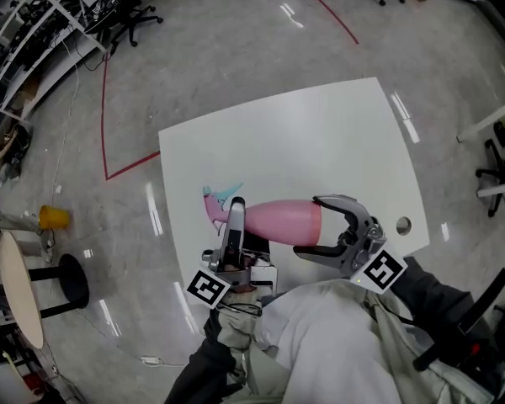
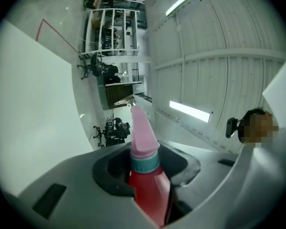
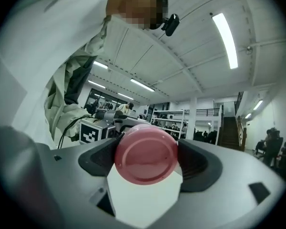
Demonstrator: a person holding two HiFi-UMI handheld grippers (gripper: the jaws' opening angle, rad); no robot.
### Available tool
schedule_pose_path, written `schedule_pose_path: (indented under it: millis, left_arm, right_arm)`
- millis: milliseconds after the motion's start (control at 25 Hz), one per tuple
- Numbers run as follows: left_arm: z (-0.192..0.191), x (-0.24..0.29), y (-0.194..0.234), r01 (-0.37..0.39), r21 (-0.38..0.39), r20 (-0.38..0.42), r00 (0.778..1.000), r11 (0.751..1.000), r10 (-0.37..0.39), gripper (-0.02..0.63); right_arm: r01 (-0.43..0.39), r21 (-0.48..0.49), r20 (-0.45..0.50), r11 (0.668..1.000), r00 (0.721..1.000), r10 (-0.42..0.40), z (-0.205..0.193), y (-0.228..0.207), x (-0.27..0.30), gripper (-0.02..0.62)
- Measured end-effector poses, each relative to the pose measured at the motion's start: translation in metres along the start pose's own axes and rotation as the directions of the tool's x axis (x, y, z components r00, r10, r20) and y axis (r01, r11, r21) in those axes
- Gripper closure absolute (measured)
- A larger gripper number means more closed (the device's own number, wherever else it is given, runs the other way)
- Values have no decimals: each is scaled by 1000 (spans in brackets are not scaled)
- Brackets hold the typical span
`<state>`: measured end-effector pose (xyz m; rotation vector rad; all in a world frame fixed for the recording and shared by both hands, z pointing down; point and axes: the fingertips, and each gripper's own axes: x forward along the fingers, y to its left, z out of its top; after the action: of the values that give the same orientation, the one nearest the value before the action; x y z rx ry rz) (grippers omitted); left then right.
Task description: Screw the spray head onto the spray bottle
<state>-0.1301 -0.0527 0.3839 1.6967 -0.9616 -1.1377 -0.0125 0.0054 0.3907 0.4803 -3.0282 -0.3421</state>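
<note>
A pink spray bottle (image 1: 282, 221) lies level in the air over the white table (image 1: 320, 133), its pink spray head (image 1: 215, 204) with a teal trigger pointing left. My left gripper (image 1: 234, 217) is shut on the bottle just behind the head. In the left gripper view the teal collar (image 2: 145, 163) and spray head (image 2: 142, 132) stick out past the jaws of the left gripper (image 2: 145, 178). My right gripper (image 1: 307, 225) stands open, its jaws spread around the bottle's base. In the right gripper view the round base (image 3: 146, 154) fills the gap of the right gripper (image 3: 147, 159).
A round hole (image 1: 403, 224) sits near the table's right front edge. On the floor at the left are a yellow object (image 1: 54, 217), a black stool (image 1: 71, 280) and a round side table (image 1: 21, 293). Office chairs and shelving stand farther off.
</note>
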Motion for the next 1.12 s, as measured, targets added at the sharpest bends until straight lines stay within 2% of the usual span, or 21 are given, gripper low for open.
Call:
schedule_pose_path:
  millis: [120,200,320,440,520,560,600,640,680,760,800,840,880,920,960,1040,1080,1120]
  left_arm:
    - [-3,12,-26,44,108,-59,998,993,-37,446]
    - [-5,18,-49,86,220,-87,994,972,-68,445]
    - [-7,25,-79,161,336,-91,986,928,-138,445]
    - [-10,24,-90,212,377,-81,977,902,-196,445]
    - [-13,20,-94,252,370,-83,968,894,-238,466]
    - [-14,19,-96,267,371,-91,964,889,-251,474]
    - [-15,18,-97,277,380,-104,961,882,-257,479]
    - [-15,18,-97,281,396,-115,960,874,-257,483]
    - [-15,18,-95,282,411,-123,959,867,-254,488]
    - [-13,18,-89,270,418,-123,963,868,-240,499]
    - [-12,20,-86,253,410,-114,967,876,-227,502]
    - [-10,23,-82,230,396,-96,973,889,-209,503]
    - [-7,25,-79,203,375,-69,979,905,-191,505]
    - [-2,27,-75,173,344,-34,984,923,-172,505]
    - [5,27,-70,144,305,7,988,942,-153,505]
    - [19,21,-58,89,228,76,991,970,-108,505]
    - [23,18,-52,64,209,89,993,976,-84,505]
    - [25,17,-47,40,201,88,994,979,-58,505]
  right_arm:
    - [31,-39,2,999,1000,-31,10,-8,-4,222]
    - [54,-23,-9,998,998,-54,15,-12,-6,222]
    - [61,101,50,993,997,-66,31,-16,-13,222]
    - [37,216,101,976,993,-60,37,-15,-21,222]
    - [-16,322,123,947,992,-25,36,-14,-26,222]
    - [-52,399,135,915,991,-2,36,-15,-28,222]
    - [-90,492,141,866,990,23,35,-17,-29,222]
    - [-127,599,144,791,988,49,31,-19,-28,221]
    - [-159,713,147,683,986,76,24,-21,-26,221]
    - [-208,898,181,388,978,106,9,-23,-21,219]
    - [-226,936,211,269,974,84,4,-26,-20,219]
    - [-243,945,239,217,970,44,3,-31,-20,219]
    - [-260,936,266,237,964,6,6,-36,-22,219]
    - [-270,910,291,316,956,-22,13,-40,-24,219]
    - [-259,860,306,441,951,-38,22,-42,-26,221]
    - [-150,658,260,738,965,-36,36,-39,-31,221]
    - [-80,512,208,855,978,-33,41,-35,-32,221]
    - [-29,356,155,934,987,-29,44,-31,-30,221]
